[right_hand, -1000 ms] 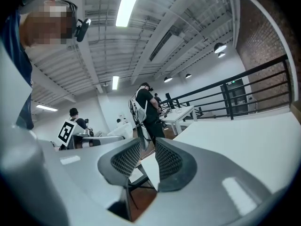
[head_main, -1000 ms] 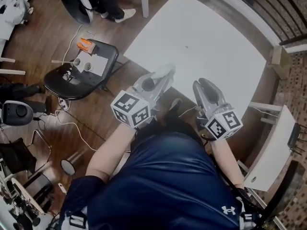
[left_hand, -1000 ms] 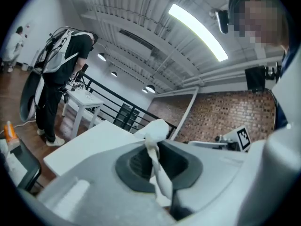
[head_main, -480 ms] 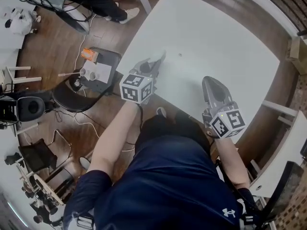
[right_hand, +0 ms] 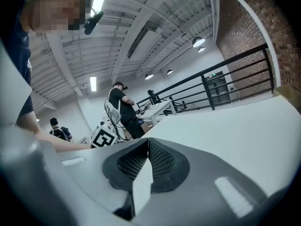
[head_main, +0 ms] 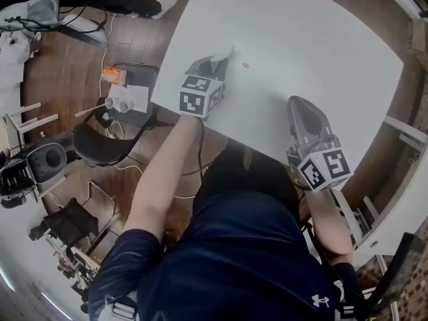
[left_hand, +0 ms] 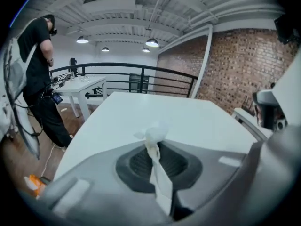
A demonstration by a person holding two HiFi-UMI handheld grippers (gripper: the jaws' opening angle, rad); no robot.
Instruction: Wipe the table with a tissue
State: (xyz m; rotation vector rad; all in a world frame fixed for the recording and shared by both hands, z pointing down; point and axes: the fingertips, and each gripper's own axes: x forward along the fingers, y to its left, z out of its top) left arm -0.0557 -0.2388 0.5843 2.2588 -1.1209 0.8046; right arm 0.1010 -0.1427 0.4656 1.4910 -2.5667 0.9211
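The white table (head_main: 314, 39) fills the upper part of the head view. My left gripper (head_main: 217, 62) reaches over its near left edge, tilted down, and is shut on a crumpled white tissue (head_main: 226, 52). In the left gripper view the tissue (left_hand: 154, 138) pokes out past the closed tips of the left gripper (left_hand: 155, 147), just above the tabletop (left_hand: 188, 121). My right gripper (head_main: 299, 102) hovers over the near right part of the table. It is shut with nothing between its pads, as the right gripper view shows the right gripper (right_hand: 147, 142).
A small dark speck (head_main: 245, 65) marks the table right of the tissue. A black chair (head_main: 114, 129) with papers, cups and an orange item (head_main: 115, 77) stands left of the table. A person in black (left_hand: 37, 79) stands by another white table (left_hand: 82, 84). A white side table (head_main: 394, 206) is at right.
Both grippers have moved out from my body over the table. The left one went further, forward and down, carrying the tissue to the near left edge.
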